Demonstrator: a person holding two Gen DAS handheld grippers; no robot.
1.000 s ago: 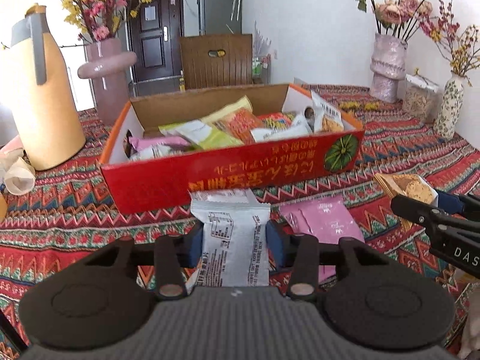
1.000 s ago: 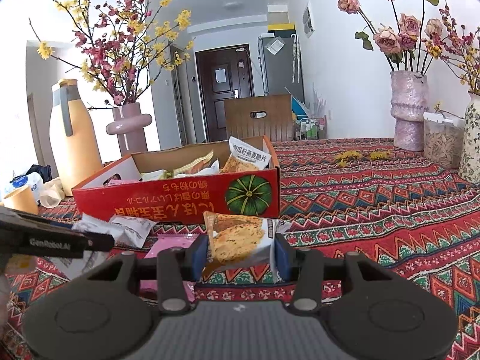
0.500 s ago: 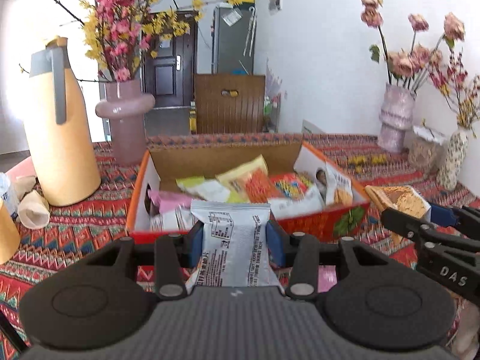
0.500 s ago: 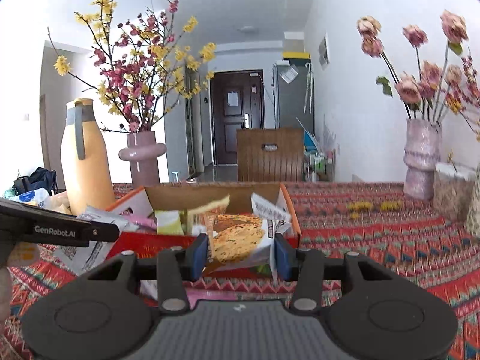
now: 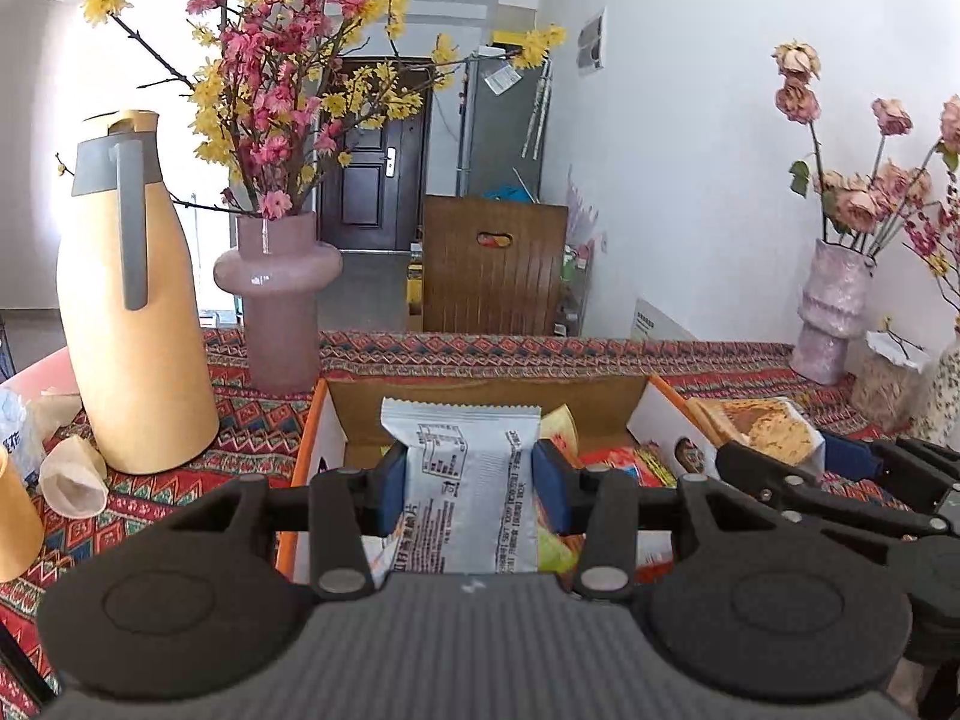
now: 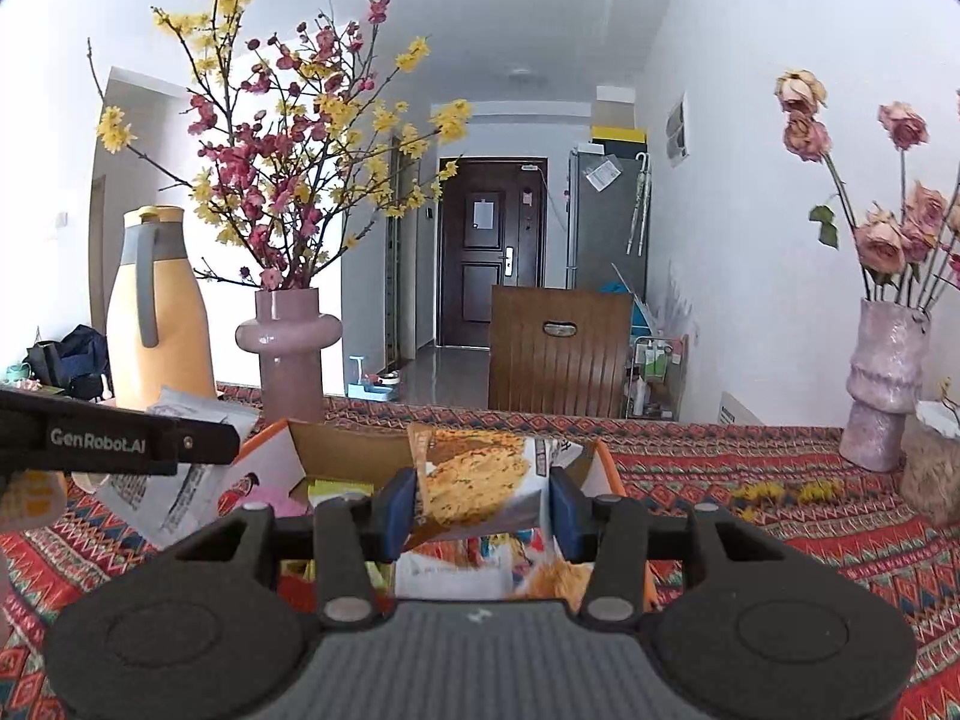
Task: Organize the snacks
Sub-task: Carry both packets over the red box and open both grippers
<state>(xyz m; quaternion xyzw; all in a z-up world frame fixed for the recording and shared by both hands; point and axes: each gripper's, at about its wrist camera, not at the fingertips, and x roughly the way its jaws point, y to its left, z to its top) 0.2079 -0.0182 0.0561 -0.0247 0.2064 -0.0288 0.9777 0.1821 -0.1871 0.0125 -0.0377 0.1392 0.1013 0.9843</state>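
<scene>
My left gripper [image 5: 468, 480] is shut on a white snack packet [image 5: 465, 480] and holds it above the open red cardboard box [image 5: 303, 462], which holds several snack packets. My right gripper [image 6: 483, 504] is shut on an orange cracker packet [image 6: 474, 480] and holds it over the same box [image 6: 264, 468]. The right gripper and its packet [image 5: 756, 426] show at the right of the left wrist view, over the box's right end. The left gripper's arm [image 6: 114, 441] and its white packet [image 6: 174, 480] show at the left of the right wrist view.
A yellow jug [image 5: 129, 312] and a pink vase with blossoms [image 5: 276, 300] stand left of the box. A pale vase with roses [image 5: 831, 312] stands at the far right. A wooden chair [image 5: 492, 264] is behind the patterned table [image 6: 780, 516]. Paper cups [image 5: 72, 474] lie at the left.
Both grippers have risen from the tabletop with their packets and moved forward over the box. The box now lies right under them.
</scene>
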